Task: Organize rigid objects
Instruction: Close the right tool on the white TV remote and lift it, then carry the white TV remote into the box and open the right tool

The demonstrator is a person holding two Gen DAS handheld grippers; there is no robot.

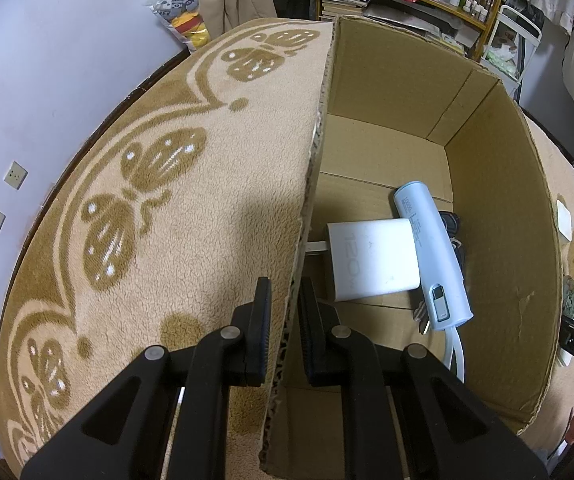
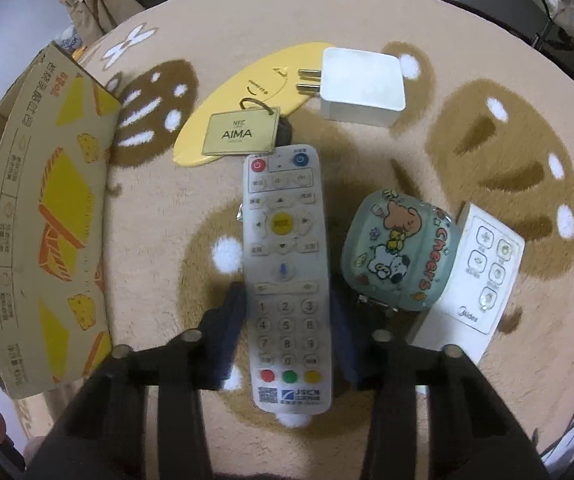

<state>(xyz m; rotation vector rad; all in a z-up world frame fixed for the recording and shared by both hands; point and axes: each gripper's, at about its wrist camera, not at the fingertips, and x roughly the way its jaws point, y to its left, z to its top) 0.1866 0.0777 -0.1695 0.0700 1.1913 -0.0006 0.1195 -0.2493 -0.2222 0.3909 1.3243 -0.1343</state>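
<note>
A cluttered room with packed shelves rings a plush tan blanket (image 2: 367, 16) patterned in brown, where I am sorting gadgets into a cardboard box (image 1: 499, 216). My left tongs (image 1: 285, 296) sit clamped narrow on the box's near wall, steadying it; ahead of them inside lie a white charger (image 1: 375, 260) and a pale blue power bank (image 1: 431, 256). My right tongs (image 2: 287, 308) point down over a grey TV remote (image 2: 285, 264), their jaws straddling its keypad and drawn in close to both edges; whether the blurred pads already bite, I cannot tell. Just right of them sit a cartoon case (image 2: 399, 248) and a small white remote (image 2: 483, 272); beyond lies a key tag (image 2: 239, 134). I judge this the grasping step: next, a firm squeeze, then a lift leftward over the box wall.
</note>
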